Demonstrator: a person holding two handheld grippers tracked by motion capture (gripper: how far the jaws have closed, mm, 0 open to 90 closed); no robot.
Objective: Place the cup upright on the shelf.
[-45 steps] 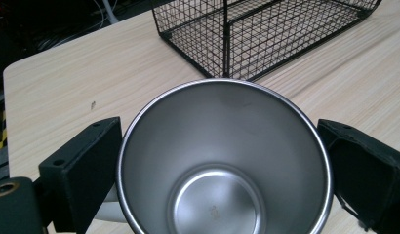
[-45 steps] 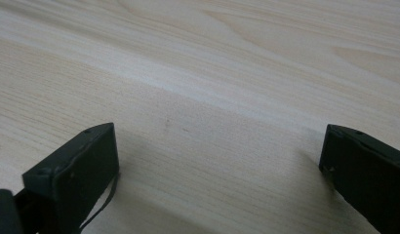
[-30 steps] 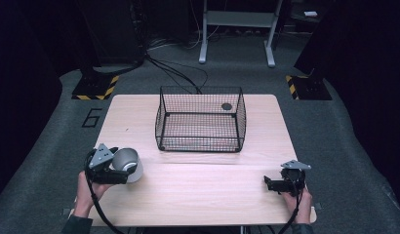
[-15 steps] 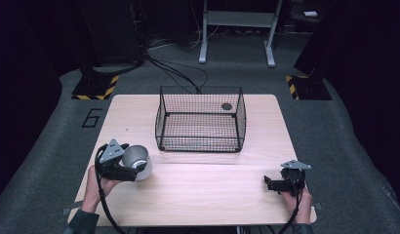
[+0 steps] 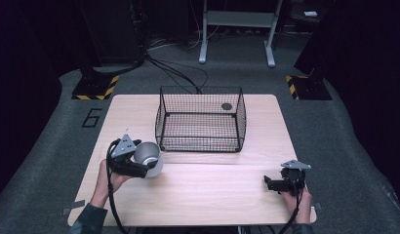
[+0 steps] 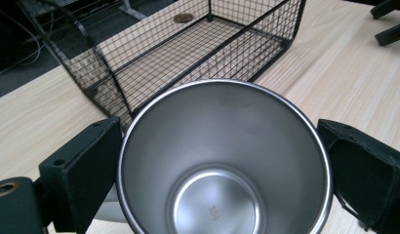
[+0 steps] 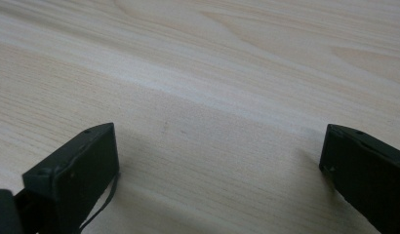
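Now the left gripper (image 5: 148,168) has carried the steel cup (image 5: 148,157) rightward and toward the wire basket (image 5: 200,119) compared with a second ago, when it sat nearer the left edge of the table (image 5: 208,195). The cup is clamped between the black fingers (image 6: 83,168), one pressing each side of its rim, and the left gripper view looks straight down into the empty bowl with its mouth facing the camera. In the high view the cup is just in front of the basket's near left corner, close to it but apart from it. I judge this to be the carry stage of dropping the cup into the basket: the grasp is made, and the lift over the wall is not yet done.

The right gripper (image 5: 272,184) has not moved over the same second; it rests low at the near right of the table, its fingers (image 7: 73,170) spread wide with nothing between them but bare wood.

For room, the basket's near wall stands between cup and floor of the basket, so the cup must probably rise above the top rim before going forward. The basket floor is open except for a small dark disc (image 5: 227,106) in the far right corner, well away from the likely landing spot. The table's left edge is near the person's left forearm, but the path ahead is free, and the right gripper is well apart.
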